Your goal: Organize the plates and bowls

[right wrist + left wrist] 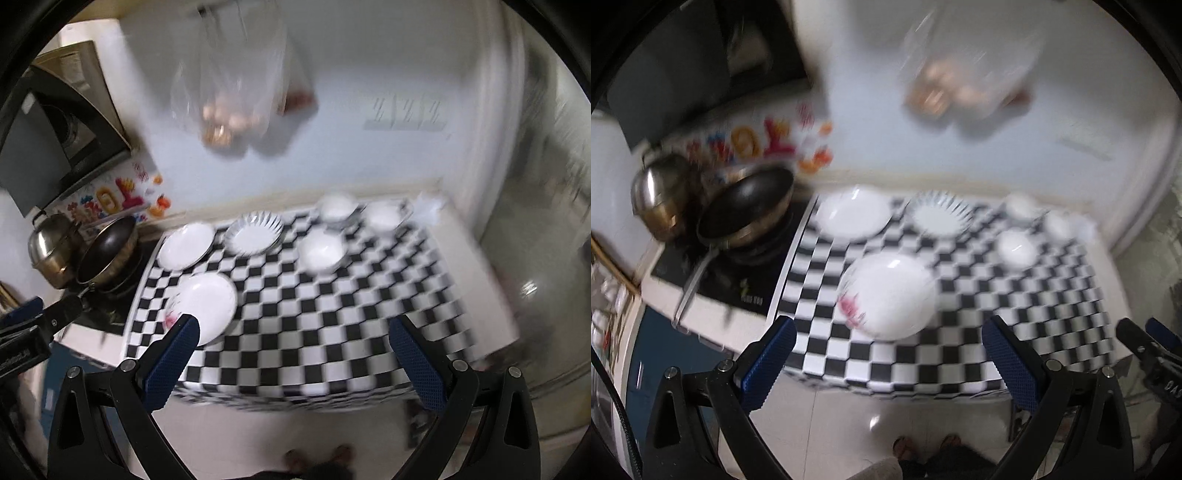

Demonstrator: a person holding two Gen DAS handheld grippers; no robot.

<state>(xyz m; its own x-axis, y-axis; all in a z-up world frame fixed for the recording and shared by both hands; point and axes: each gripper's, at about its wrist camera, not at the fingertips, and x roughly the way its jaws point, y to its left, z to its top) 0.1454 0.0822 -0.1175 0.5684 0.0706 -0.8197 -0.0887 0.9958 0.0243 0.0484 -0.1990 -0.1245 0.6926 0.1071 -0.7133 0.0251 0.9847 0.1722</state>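
A checkered table (960,332) (332,332) carries three plates and three white bowls. Nearest is a white plate with a red flower mark (888,295) (203,306). Behind it lie a plain white plate (853,214) (186,245) and a fluted plate with dark edge lines (940,216) (255,234). One bowl (1015,247) (321,251) stands mid-right, with two more bowls (1021,205) (338,206) (384,216) at the back right. My left gripper (886,362) hangs open in front of the table edge, holding nothing. My right gripper (293,358) is open and empty too, over the near edge.
Left of the table a stove (713,273) holds a dark frying pan (746,206) (107,247) and a steel kettle (661,192) (48,247). A clear plastic bag (960,74) (236,92) hangs on the wall. A person's feet (923,446) stand on the tiled floor.
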